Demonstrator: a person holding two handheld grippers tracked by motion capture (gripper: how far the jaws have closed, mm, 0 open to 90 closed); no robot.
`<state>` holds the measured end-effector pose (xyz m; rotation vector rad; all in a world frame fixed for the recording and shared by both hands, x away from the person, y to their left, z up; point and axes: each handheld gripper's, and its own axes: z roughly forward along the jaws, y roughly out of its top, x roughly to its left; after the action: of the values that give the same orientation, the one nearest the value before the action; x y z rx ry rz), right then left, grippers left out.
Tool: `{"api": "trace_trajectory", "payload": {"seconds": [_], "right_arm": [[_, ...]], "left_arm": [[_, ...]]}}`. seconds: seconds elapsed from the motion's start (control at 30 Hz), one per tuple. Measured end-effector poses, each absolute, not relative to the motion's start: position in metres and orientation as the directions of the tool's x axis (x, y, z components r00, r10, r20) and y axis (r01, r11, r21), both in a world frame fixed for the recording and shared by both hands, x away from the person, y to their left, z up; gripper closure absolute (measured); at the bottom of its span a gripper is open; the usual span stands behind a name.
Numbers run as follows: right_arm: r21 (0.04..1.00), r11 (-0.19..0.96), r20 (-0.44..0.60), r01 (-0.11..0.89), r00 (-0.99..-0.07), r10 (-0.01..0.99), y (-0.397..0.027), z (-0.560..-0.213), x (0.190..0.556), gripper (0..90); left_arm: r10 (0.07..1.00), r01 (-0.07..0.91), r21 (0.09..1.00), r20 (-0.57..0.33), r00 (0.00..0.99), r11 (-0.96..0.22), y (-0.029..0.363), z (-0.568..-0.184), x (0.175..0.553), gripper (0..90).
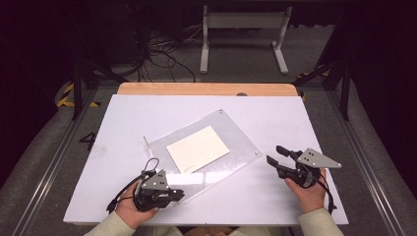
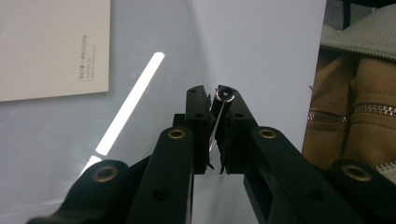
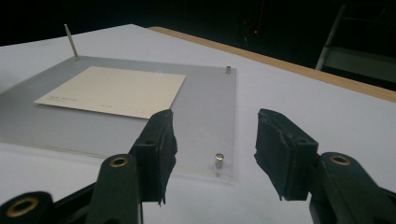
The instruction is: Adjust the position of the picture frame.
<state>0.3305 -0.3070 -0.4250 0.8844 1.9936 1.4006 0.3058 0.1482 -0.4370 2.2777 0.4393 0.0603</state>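
Left tongs [image 2: 217,109] clenched on a thin metal pin [image 2: 217,119] at the acrylic frame's [image 1: 236,135] near corner; right tongs [image 3: 212,156] gaping, lined up on a corner standoff [image 3: 218,163]. Risk: pin's slim, could twist or slip between my pads.

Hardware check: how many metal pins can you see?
4: a tall pin at the plate's left corner, a short stud at its far corner, another at its right corner, a pin clamped in the left gripper.
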Motion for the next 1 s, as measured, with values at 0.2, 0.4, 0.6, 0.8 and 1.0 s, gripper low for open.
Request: {"api": "trace_trajectory", "payload": {"seconds": [0.2, 0.4, 0.6, 0.8, 1.0], "right_arm": [[0.948, 0.246, -0.063, 0.204, -0.637, 0.768, -0.307, -0.425, 0.331, 47.0], [0.946, 0.248, -0.061, 0.207, -0.64, 0.766, -0.307, -0.426, 0.331, 47.0], [0.945, 0.246, -0.052, 0.217, -0.641, 0.766, -0.306, -0.426, 0.331, 47.3], [0.94, 0.25, -0.048, 0.23, -0.638, 0.769, -0.306, -0.428, 0.332, 48.5], [0.935, 0.262, -0.044, 0.24, -0.653, 0.756, -0.302, -0.43, 0.334, 49.5]], "left_arm": [[0.407, 0.338, 0.762, -0.107, 0.907, -0.553, 0.173, -0.427, 0.313, 84.5], [0.509, 0.386, 0.783, -0.103, 0.854, -0.488, 0.197, -0.424, 0.321, 84.6], [0.656, 0.475, 0.807, -0.151, 0.74, -0.35, 0.229, -0.429, 0.336, 84.5], [0.734, 0.497, 0.832, -0.174, 0.656, -0.247, 0.246, -0.433, 0.349, 83.7], [0.801, 0.53, 0.831, -0.195, 0.566, -0.172, 0.255, -0.439, 0.36, 82.8]]}}
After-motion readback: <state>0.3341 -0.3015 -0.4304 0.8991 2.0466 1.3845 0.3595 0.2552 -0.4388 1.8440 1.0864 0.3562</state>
